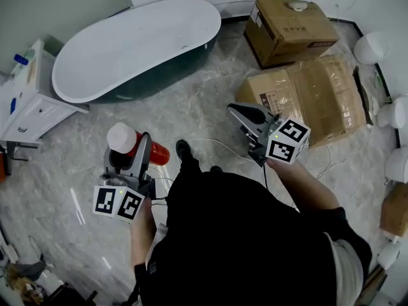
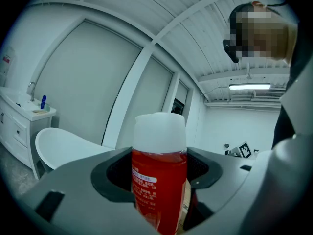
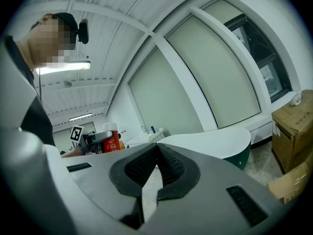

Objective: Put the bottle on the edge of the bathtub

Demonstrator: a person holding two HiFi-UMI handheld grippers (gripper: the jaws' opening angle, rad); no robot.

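Note:
A red bottle with a white cap (image 1: 127, 141) sits upright between the jaws of my left gripper (image 1: 135, 153), which is shut on it; in the left gripper view the bottle (image 2: 160, 175) fills the middle and the jaws press on both its sides. The white oval bathtub with a dark green shell (image 1: 137, 45) stands on the floor ahead and to the left, well away from the bottle. My right gripper (image 1: 245, 115) is held to the right, shut with nothing in it; its pads (image 3: 168, 166) meet in the right gripper view, where the bathtub (image 3: 210, 141) shows beyond.
Two cardboard boxes (image 1: 290, 29) (image 1: 312, 97) lie on the marble floor at the right. A white vanity cabinet (image 1: 29, 97) stands at the left, close to the tub's end. White round fixtures (image 1: 373, 46) line the right edge. A thin cable (image 1: 210, 143) runs over the floor.

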